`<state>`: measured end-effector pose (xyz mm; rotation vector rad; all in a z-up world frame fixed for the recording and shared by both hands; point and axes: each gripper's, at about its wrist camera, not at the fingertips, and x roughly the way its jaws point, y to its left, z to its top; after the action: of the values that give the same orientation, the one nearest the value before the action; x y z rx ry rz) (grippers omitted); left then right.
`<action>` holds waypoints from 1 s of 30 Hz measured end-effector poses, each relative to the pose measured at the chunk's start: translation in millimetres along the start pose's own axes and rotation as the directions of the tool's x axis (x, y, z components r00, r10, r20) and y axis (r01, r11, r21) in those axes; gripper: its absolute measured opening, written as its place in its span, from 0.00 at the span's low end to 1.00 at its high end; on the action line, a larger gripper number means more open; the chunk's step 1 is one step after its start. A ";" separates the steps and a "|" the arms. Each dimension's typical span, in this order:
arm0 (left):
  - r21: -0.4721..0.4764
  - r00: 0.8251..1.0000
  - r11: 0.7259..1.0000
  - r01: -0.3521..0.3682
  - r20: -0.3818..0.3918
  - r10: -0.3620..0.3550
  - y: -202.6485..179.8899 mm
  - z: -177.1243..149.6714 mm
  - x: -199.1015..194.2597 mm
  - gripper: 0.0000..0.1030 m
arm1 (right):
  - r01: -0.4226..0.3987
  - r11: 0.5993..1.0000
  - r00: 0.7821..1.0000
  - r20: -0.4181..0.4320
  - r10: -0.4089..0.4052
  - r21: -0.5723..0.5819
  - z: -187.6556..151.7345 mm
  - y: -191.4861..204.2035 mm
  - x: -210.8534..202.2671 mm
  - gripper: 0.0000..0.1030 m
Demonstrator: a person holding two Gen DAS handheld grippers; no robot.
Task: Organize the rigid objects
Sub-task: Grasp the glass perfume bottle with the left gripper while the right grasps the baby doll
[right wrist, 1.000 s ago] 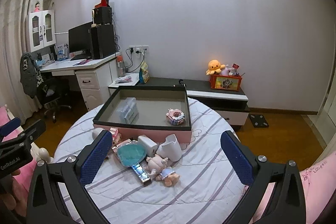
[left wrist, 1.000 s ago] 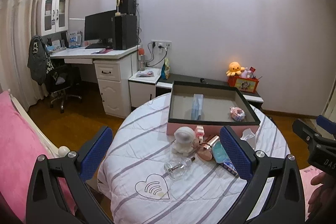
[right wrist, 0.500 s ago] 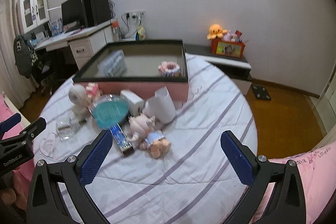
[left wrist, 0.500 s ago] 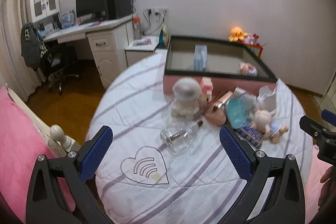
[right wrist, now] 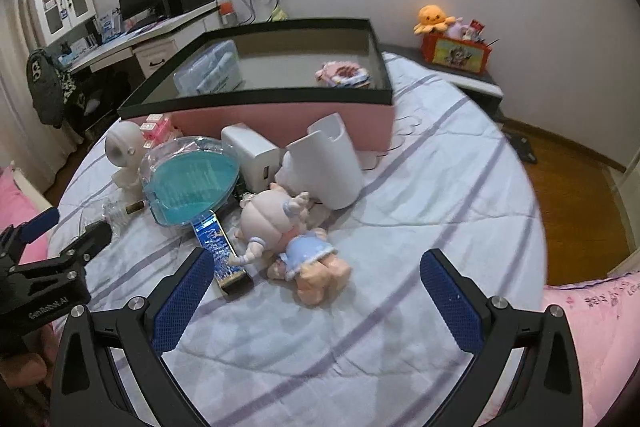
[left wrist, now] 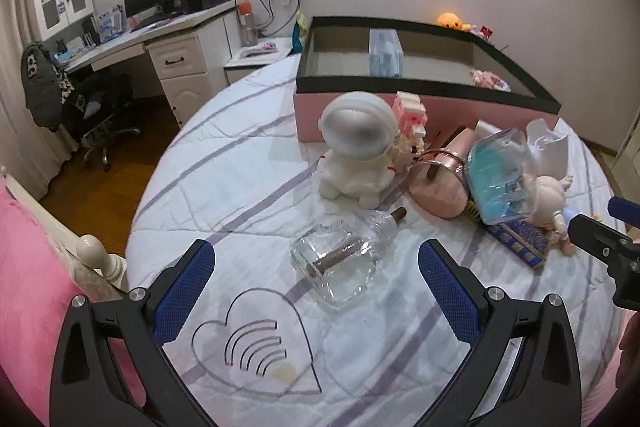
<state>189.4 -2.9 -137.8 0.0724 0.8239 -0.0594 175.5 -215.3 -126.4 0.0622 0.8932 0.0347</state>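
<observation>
Left gripper (left wrist: 316, 279) jaws spread, empty — glass bottle (left wrist: 344, 259) lies on bed just ahead, between them, neck pointing away toward astronaut figure (left wrist: 356, 151). Right gripper (right wrist: 316, 287) also spread, empty; doll (right wrist: 288, 231) just ahead. Box (left wrist: 516, 83) beyond.

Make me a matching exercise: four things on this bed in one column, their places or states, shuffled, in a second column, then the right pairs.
1. glass bottle
2. astronaut figure
3. doll
4. clear case

A. inside the pink box
B. lying flat between the left gripper's open fingers
C. upright by the box's front wall
D. lying ahead of the right gripper

Pairs: 1-B, 2-C, 3-D, 4-A
</observation>
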 end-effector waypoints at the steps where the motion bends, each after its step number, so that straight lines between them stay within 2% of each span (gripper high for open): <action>1: 0.006 1.000 1.000 0.002 -0.006 -0.002 -0.8 1.5 3.7 1.00 | -0.006 1.000 1.000 -0.006 0.006 -0.002 1.1 0.7 3.5 1.00; 5: 0.022 0.999 0.999 0.024 -0.043 -0.023 -2.8 6.2 20.6 0.97 | -0.033 0.999 0.999 -0.036 0.033 -0.003 5.8 2.7 20.7 1.00; 8: 0.016 0.994 0.998 0.068 -0.084 -0.066 -3.2 8.8 31.0 0.83 | -0.039 0.999 0.998 -0.056 0.039 -0.002 7.4 2.6 32.7 0.94; 11: 0.006 0.992 0.995 0.095 -0.080 -0.094 -1.5 11.2 32.5 0.65 | -0.060 0.998 0.997 -0.053 0.060 0.010 7.9 -0.8 37.6 0.89; 12: 0.001 0.992 0.995 0.104 -0.078 -0.104 -0.6 11.9 32.5 0.58 | -0.062 0.998 0.997 -0.049 0.062 0.008 8.3 -1.2 37.2 0.83; 13: -0.006 0.991 0.994 0.109 -0.076 -0.109 0.3 12.6 32.2 0.58 | -0.067 0.998 0.997 -0.045 0.067 0.008 8.8 -2.3 37.4 0.74; 15: -0.023 0.989 0.992 0.126 -0.075 -0.127 2.1 13.1 31.9 0.58 | -0.082 0.997 0.995 -0.053 0.081 -0.005 8.8 0.1 37.9 0.68; 17: -0.027 0.988 0.990 0.139 -0.071 -0.140 2.5 11.1 29.3 0.58 | -0.066 0.997 0.997 -0.047 0.064 -0.033 7.6 4.3 36.8 0.68; 30: -0.037 0.989 0.989 0.144 -0.041 -0.145 6.9 6.2 5.2 0.57 | -0.118 0.993 0.993 -0.028 0.119 0.023 2.8 -9.4 15.4 0.68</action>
<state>198.1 3.3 -137.2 -0.0183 0.8728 -0.1812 187.4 -223.9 -137.3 0.1344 0.9182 0.1373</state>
